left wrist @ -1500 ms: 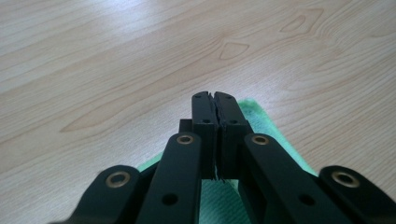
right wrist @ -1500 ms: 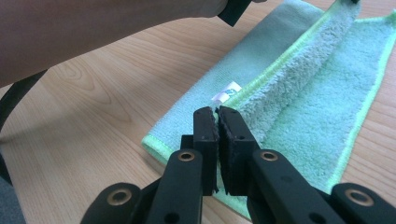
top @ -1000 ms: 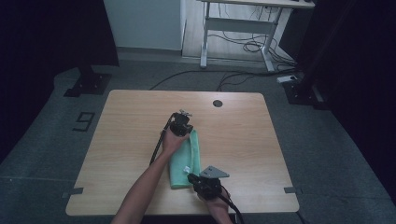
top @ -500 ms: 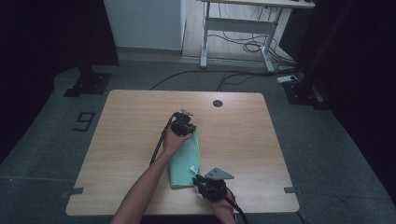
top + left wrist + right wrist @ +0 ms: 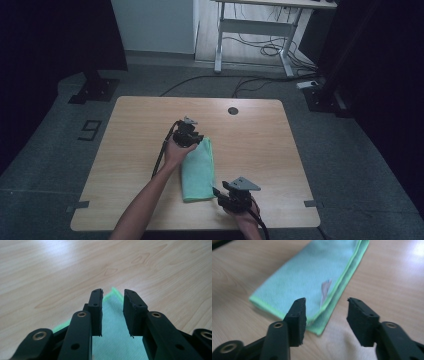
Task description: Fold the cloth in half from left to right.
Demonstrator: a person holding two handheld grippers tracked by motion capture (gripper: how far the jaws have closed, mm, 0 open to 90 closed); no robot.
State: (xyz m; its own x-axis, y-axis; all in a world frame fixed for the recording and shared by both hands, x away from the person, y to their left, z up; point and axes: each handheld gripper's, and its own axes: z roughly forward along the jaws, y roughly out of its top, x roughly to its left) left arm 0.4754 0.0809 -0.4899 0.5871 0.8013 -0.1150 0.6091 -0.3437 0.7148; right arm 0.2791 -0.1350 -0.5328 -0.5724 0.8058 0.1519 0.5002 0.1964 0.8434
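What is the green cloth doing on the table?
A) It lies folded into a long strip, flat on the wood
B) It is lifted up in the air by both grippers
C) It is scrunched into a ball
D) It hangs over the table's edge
A: the green cloth lies flat as a folded strip on the wooden table, its doubled edge plain in the right gripper view.

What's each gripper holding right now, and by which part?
Nothing. Both grippers' jaws have just been opening: the left gripper stands open over a corner of the green cloth, the right gripper open at its near corner.
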